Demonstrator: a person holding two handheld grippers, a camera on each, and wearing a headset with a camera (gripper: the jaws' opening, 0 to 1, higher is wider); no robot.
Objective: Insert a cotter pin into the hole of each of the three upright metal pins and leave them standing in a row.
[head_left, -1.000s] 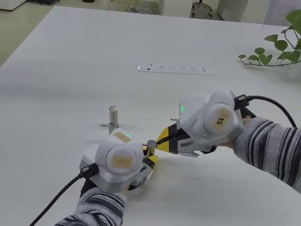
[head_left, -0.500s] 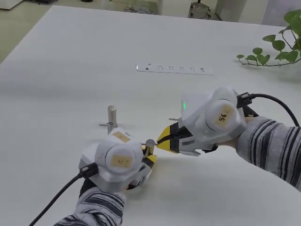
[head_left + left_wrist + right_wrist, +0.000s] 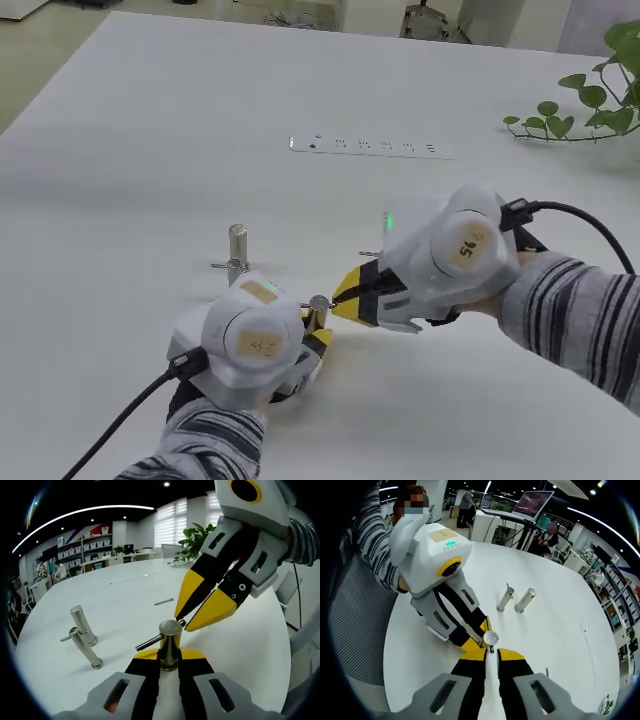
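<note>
My left gripper point(image 3: 170, 656) is shut on an upright metal pin point(image 3: 170, 639), held just above the white table. In the head view this pin point(image 3: 320, 304) sits between the two grippers. My right gripper point(image 3: 490, 653) comes in from the right with its yellow tips closed on a thin cotter pin point(image 3: 148, 642) that passes through the pin's hole and sticks out on the far side. Two other metal pins point(image 3: 82, 625) stand close together to the left; one of them point(image 3: 86, 649) has a cotter pin through it.
A loose cotter pin point(image 3: 163, 601) lies on the table beyond the grippers. A white power strip point(image 3: 370, 147) lies farther back, and a green plant point(image 3: 590, 100) trails in at the far right. A cable point(image 3: 120, 425) runs from the left gripper.
The right gripper has shifted slightly at the held pin. The left gripper and its pin stay where they were.
</note>
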